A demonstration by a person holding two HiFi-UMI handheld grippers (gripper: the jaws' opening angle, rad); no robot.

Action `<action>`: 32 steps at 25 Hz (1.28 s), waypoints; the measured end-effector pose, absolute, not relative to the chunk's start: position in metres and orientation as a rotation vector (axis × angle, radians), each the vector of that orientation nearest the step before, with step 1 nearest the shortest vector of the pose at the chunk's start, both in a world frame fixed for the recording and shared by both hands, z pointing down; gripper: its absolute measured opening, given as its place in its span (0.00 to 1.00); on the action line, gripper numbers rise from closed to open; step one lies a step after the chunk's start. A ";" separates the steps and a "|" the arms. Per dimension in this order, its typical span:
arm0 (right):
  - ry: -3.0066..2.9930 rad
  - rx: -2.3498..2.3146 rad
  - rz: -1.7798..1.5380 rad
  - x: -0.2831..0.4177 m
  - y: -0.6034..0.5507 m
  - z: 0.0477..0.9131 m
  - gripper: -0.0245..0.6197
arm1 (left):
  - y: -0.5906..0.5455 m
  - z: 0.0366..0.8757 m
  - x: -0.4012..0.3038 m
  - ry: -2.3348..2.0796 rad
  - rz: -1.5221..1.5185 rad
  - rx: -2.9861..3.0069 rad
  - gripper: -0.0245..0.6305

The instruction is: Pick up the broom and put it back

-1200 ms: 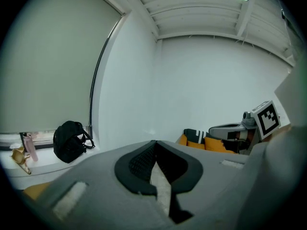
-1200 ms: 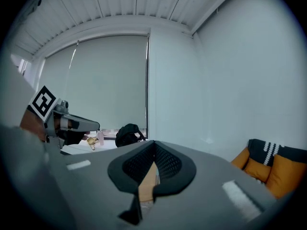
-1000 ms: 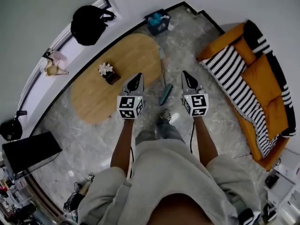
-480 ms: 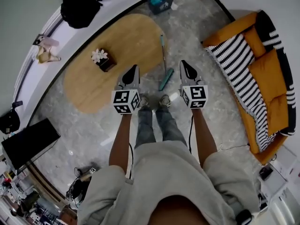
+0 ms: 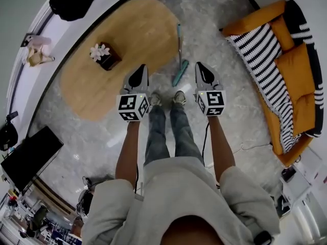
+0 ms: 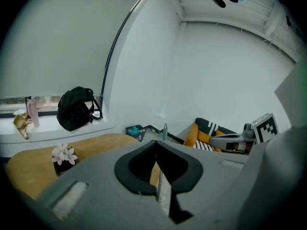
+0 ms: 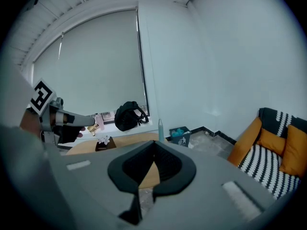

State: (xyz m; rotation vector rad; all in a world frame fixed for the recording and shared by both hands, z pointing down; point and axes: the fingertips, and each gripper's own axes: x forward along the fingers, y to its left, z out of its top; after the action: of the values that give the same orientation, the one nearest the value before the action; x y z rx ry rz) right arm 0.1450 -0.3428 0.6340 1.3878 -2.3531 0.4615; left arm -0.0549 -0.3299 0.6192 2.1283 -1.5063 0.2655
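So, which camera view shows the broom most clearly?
The head view: it shows the whole broom, handle and head, beside the wooden table. The left gripper view and the right gripper view each show only the handle's top end.

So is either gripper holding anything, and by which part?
Nothing held. Left gripper and right gripper are both shut on nothing; the broom is apart from both.

The left claw (image 5: 140, 69) and right claw (image 5: 201, 66) are grey with black pads, each bearing a cube of black-and-white square markers. Just beyond and between their tips lies the teal broom (image 5: 179, 55) on a grey marbled floor (image 5: 219, 40). Left of the left claw is a tan wooden table (image 5: 127, 34) with white flowers (image 5: 99, 50) in a dark box, and right of the right claw is an orange sofa (image 5: 296, 68) whose throw (image 5: 261, 57) is striped black and white.
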 end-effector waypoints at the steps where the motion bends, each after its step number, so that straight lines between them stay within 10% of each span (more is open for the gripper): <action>1: -2.347 1.387 0.469 0.144 -0.342 0.640 0.04 | -0.329 0.625 -0.056 -1.500 0.267 2.122 0.04; 6: -2.345 1.364 0.503 0.134 -0.341 0.665 0.04 | -0.320 0.650 -0.062 -1.481 0.281 2.097 0.04; 14: -2.393 1.328 0.541 0.114 -0.378 0.689 0.37 | -0.319 0.665 -0.062 -1.462 0.278 2.084 0.04; 32: -2.305 1.287 0.551 0.085 -0.478 0.746 0.39 | -0.316 0.675 -0.060 -1.463 0.288 2.061 0.04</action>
State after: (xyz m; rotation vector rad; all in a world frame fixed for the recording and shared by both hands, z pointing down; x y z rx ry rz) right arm 0.0847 -0.4777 0.7463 1.2875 -2.3048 0.5515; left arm -0.0599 -0.3164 0.6750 2.0612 -1.4632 0.2878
